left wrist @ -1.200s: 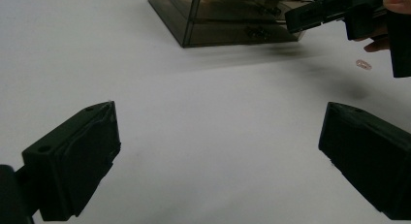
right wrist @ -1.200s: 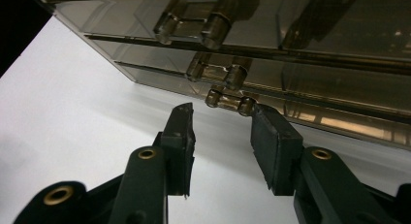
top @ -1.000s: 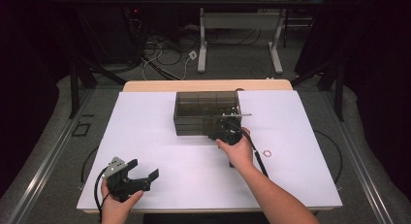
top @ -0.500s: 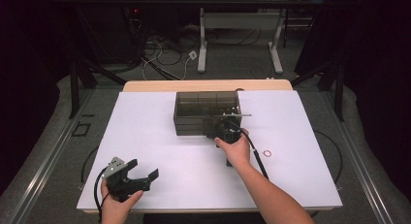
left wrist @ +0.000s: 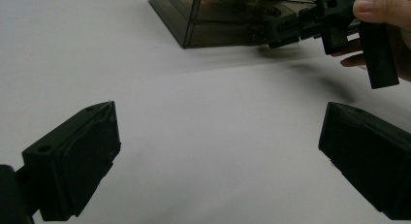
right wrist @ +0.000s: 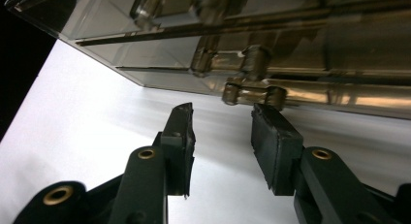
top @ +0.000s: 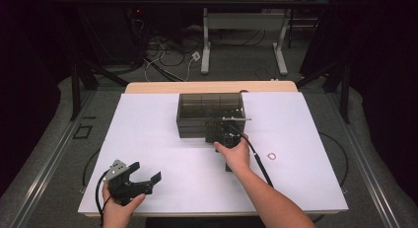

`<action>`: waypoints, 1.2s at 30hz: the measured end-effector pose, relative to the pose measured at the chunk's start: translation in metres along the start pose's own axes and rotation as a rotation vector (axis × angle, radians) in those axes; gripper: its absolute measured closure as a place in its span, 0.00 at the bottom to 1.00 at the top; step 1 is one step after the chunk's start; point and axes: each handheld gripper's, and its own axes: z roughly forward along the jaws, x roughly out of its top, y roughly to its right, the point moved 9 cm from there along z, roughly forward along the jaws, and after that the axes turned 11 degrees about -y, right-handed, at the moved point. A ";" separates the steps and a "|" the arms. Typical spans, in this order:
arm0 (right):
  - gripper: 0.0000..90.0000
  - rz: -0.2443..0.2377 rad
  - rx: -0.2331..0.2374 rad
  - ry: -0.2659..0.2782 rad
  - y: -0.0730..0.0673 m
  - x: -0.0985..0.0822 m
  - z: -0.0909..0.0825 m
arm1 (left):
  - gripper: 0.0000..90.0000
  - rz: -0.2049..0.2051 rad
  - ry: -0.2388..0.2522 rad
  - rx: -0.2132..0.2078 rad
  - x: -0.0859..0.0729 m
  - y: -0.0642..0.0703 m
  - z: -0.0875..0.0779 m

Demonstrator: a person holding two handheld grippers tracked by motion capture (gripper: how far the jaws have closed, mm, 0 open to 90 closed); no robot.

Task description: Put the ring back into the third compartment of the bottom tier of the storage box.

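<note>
The right gripper (top: 223, 131), narrowly parted and empty, points at the drawer box's (top: 197, 112) handle (right wrist: 254, 94); the left gripper (top: 145, 181), wide and empty, rests at the counter's (top: 305, 178) seven o'clock.

smoked drawer box (top: 209, 114) mid-table, open sheet (top: 148, 139) around

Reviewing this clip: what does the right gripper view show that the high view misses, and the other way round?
Right gripper view: the drawer handles on the smoky transparent plastic drawer box up close, and the right gripper with its fingers parted just short of the lowest handle, nothing between them.

High view: the left gripper open near the front left corner of the white table top, and a small ring to the right.

Both: the drawer box, the right gripper and the white table top.
</note>
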 end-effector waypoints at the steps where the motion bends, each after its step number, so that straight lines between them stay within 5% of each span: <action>1: 0.67 0.011 0.006 0.000 -0.001 0.000 0.002 | 0.01 0.001 -0.001 0.000 0.000 0.000 0.000; 14: 0.69 0.066 0.033 0.007 -0.004 -0.001 0.015 | 0.01 -0.001 0.001 -0.003 0.000 0.000 -0.001; 30: 0.76 0.100 0.006 0.024 0.001 0.000 0.021 | 0.01 0.002 0.000 -0.005 0.000 0.000 -0.001; 36: 0.79 0.152 0.026 0.022 -0.001 0.000 0.022 | 0.01 0.002 0.003 -0.006 0.000 0.000 -0.001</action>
